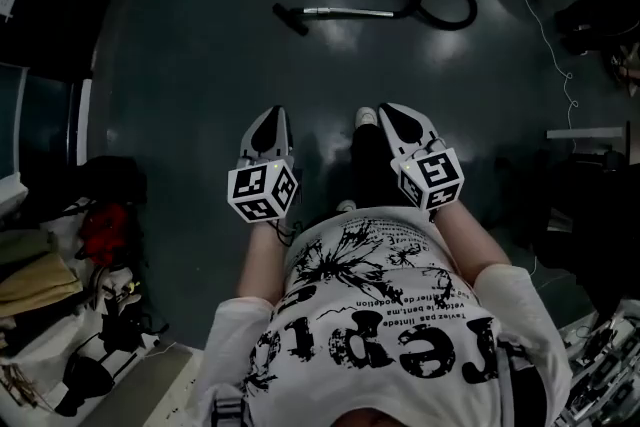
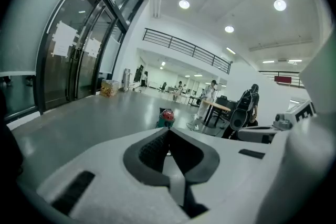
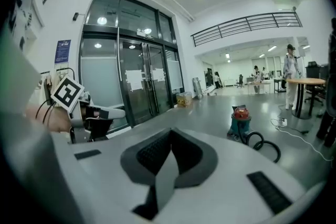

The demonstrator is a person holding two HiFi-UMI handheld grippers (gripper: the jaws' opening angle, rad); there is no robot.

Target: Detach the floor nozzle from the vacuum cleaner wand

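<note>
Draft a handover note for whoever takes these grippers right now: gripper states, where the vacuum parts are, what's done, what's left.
Left gripper: shut, empty, held out in front of the body.
Right gripper: shut, empty, beside it.
Floor nozzle: on the floor ahead, attached to the wand, which lies flat; the hose loops back to the canister.
Done: nothing; neither gripper touches the vacuum.
Left: walk up, hold the wand, pull the nozzle off.
</note>
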